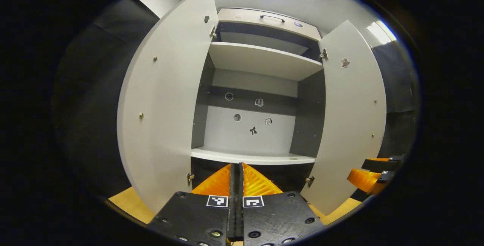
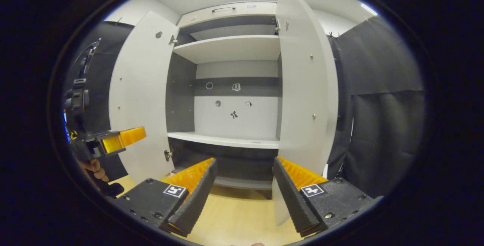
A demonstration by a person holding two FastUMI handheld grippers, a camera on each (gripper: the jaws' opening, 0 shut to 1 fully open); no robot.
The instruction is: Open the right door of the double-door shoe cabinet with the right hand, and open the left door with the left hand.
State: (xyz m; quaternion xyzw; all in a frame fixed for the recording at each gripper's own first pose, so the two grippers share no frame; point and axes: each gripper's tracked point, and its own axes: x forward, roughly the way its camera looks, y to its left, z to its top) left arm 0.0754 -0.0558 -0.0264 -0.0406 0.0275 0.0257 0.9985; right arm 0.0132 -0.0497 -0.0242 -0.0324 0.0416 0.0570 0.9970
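Left gripper view: the shoe cabinet (image 1: 261, 61) is seen straight ahead with the left door (image 1: 166, 98) and the right door (image 1: 351, 113) both swung wide, so the task is judged done. The left gripper (image 1: 236, 170) is held with its fingers pressed together, nothing between them.

Right gripper view: the right gripper (image 2: 244, 185) is held with fingers well apart and empty, just beside the right door's lower edge. The doors are judged stiff, light panels turning freely on hinges; hold would best be taken at the free vertical edge.
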